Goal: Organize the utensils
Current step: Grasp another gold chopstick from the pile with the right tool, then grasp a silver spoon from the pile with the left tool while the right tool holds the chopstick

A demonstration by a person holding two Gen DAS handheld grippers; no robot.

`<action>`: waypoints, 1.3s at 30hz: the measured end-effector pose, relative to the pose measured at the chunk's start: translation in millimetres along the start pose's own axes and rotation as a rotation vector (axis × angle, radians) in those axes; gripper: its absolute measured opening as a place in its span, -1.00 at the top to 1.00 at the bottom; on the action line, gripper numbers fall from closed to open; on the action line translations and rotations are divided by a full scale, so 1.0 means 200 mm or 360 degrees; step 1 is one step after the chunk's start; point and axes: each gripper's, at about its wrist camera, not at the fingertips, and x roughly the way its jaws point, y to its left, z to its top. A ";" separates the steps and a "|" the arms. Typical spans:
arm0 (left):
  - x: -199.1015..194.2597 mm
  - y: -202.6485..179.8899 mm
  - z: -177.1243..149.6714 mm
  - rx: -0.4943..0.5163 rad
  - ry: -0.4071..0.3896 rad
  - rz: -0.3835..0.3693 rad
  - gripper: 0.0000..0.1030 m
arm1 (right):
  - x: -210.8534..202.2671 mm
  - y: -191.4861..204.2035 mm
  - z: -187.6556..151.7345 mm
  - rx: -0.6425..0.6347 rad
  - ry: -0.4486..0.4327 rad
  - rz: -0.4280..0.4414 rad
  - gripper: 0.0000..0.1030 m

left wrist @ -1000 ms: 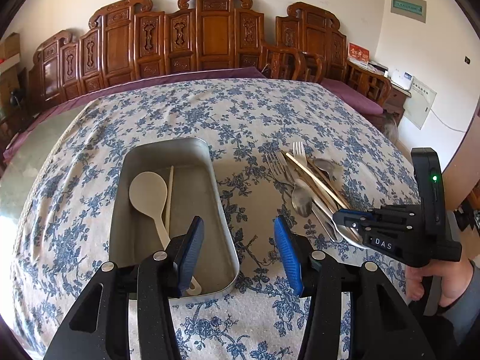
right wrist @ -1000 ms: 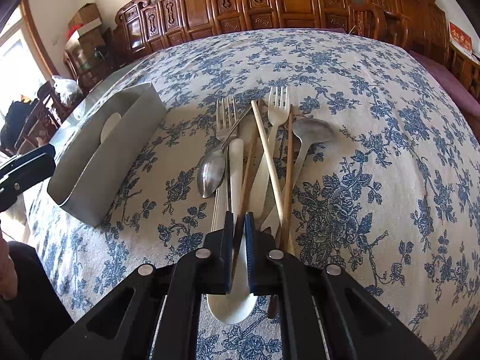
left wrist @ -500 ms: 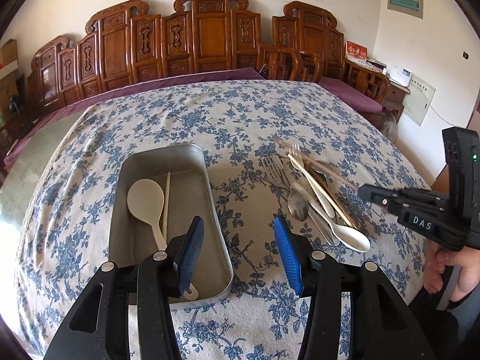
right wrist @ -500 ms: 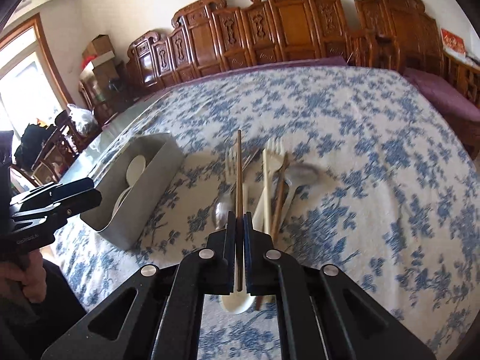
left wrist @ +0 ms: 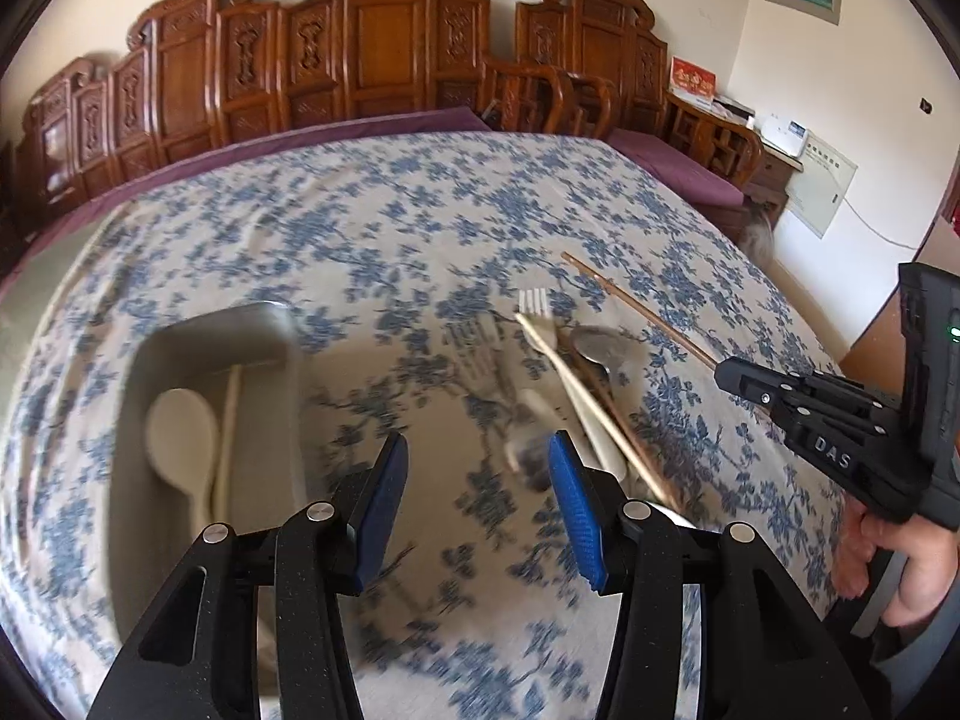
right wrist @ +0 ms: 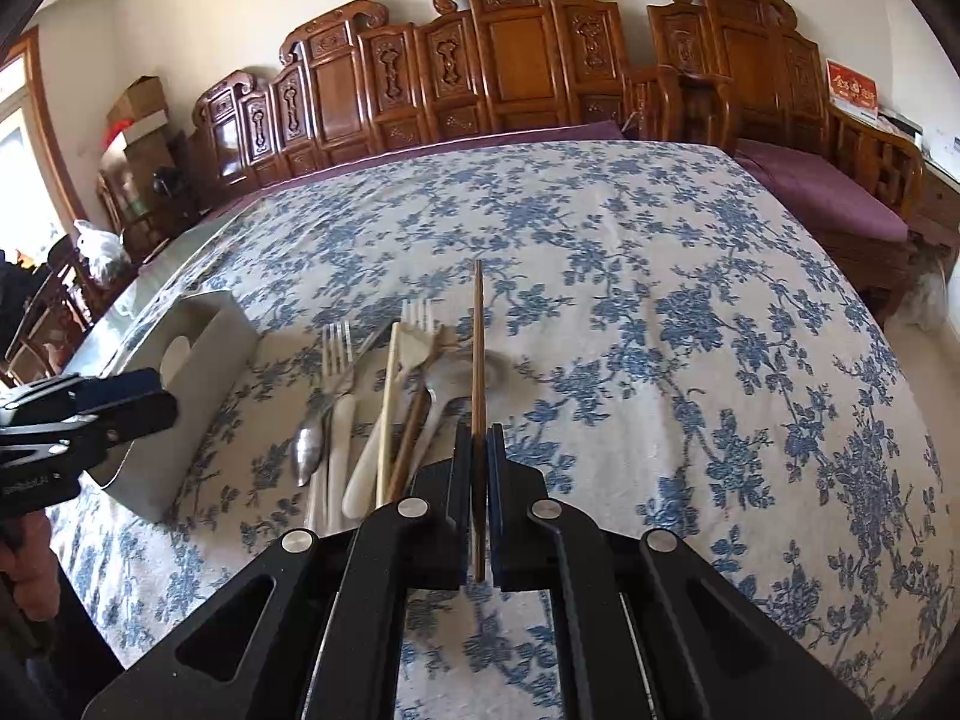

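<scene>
Lifted clear of the pile now, brown chopstick (right wrist: pixel 478 354) sticks forward out of the right gripper (right wrist: pixel 478 450), clamped tight, above the blue-flowered tablecloth (right wrist: pixel 690 330). Left gripper (left wrist: pixel 474 504) hangs half-open, empty, beside the grey tray (left wrist: pixel 264 324).

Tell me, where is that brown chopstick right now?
The brown chopstick is clamped in the right gripper, lifted above the pile of utensils on the floral tablecloth, right of the grey tray.
</scene>
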 end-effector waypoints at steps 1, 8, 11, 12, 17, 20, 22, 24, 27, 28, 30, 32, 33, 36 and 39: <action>0.05 -0.01 0.01 -0.0019 0.0027 -0.0031 0.25 | 0.00 0.00 0.00 0.0007 0.0001 0.0003 0.88; 0.26 -0.04 0.05 -0.0065 0.0148 -0.0066 0.50 | 0.02 0.01 0.01 0.0002 0.0006 0.0045 0.88; 0.32 -0.06 0.08 -0.0061 0.0163 -0.0050 0.50 | 0.02 0.02 0.02 -0.0003 0.0000 0.0049 0.88; 0.33 -0.06 0.09 -0.0063 0.0170 -0.0047 0.50 | 0.02 0.02 0.02 0.0001 -0.0002 0.0052 0.88; 0.42 -0.06 0.13 -0.0084 0.0217 -0.0031 0.70 | 0.02 0.02 0.02 0.0018 0.0000 0.0061 0.88; 0.47 -0.05 0.13 -0.0134 0.0268 -0.0050 0.71 | 0.02 0.02 0.02 0.0019 -0.0002 0.0065 0.88; 0.47 -0.04 0.13 -0.0156 0.0275 -0.0050 0.71 | 0.02 0.02 0.02 0.0019 -0.0002 0.0066 0.88; 0.47 -0.04 0.13 -0.0152 0.0280 -0.0036 0.74 | 0.02 0.02 0.02 0.0022 -0.0001 0.0067 0.88; 0.47 -0.06 0.13 -0.0111 0.0296 -0.0012 0.89 | 0.02 0.02 0.02 0.0023 0.0001 0.0069 0.88; 0.47 -0.06 0.14 -0.0100 0.0300 0.0017 0.92 | 0.02 0.02 0.02 0.0022 0.0002 0.0070 0.88; 0.47 -0.05 0.14 -0.0098 0.0304 0.0031 0.92 | 0.02 0.04 0.02 0.0020 0.0003 0.0071 0.88; 0.48 -0.05 0.15 -0.0094 0.0321 0.0046 0.92 | 0.02 0.04 0.02 0.0017 0.0003 0.0073 0.88; 0.48 -0.05 0.15 -0.0085 0.0325 0.0056 0.92 | 0.02 0.04 0.01 0.0016 0.0004 0.0073 0.88; 0.49 -0.05 0.15 -0.0067 0.0335 0.0071 0.92 | 0.02 0.04 0.02 0.0017 0.0002 0.0073 0.88; 0.49 -0.06 0.16 -0.0028 0.0344 0.0077 0.93 | 0.03 0.04 0.02 0.0020 0.0003 0.0077 0.88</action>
